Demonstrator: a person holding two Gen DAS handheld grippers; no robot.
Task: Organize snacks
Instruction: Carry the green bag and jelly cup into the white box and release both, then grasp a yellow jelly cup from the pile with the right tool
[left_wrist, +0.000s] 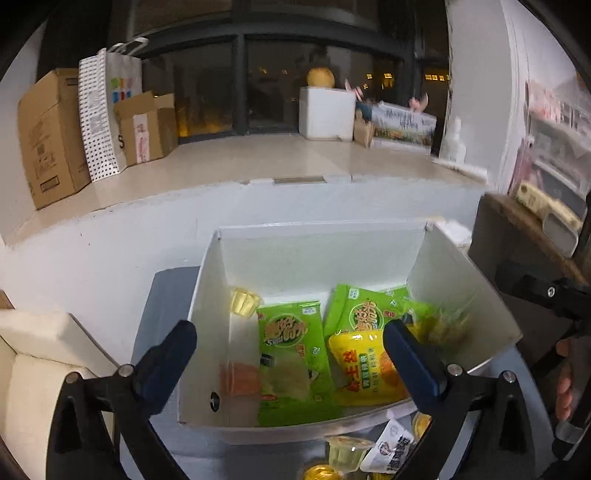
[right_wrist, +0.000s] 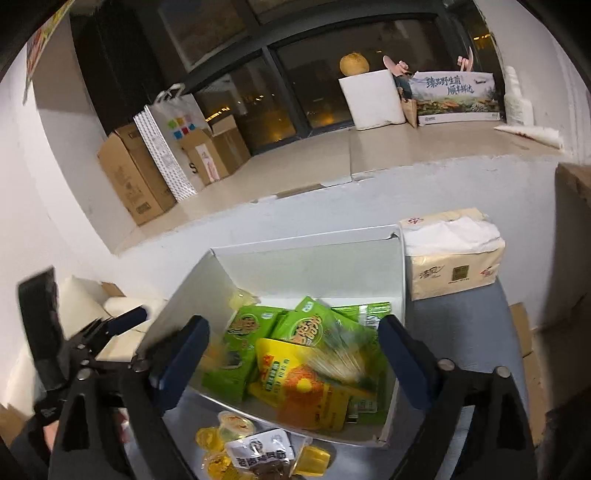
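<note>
A white cardboard box (left_wrist: 321, 254) (right_wrist: 314, 266) stands on a grey table and holds green snack packets (left_wrist: 288, 354) (right_wrist: 317, 328), a yellow packet (left_wrist: 364, 369) (right_wrist: 295, 384), a clear jelly cup (left_wrist: 242, 301) and an orange pack (left_wrist: 240, 378). My left gripper (left_wrist: 290, 350) is open and empty above the box's near side. My right gripper (right_wrist: 291, 350) is open and empty above the box too. In front of the box lie jelly cups (left_wrist: 347, 452) (right_wrist: 231, 424) and a white-and-black packet (left_wrist: 391, 448) (right_wrist: 262, 452).
A tissue pack (right_wrist: 452, 254) sits to the right of the box. A white sofa arm (left_wrist: 33, 365) is at the left. A window ledge behind carries cardboard boxes (left_wrist: 48, 136), a paper bag (left_wrist: 107, 107) and a white foam box (left_wrist: 327, 112).
</note>
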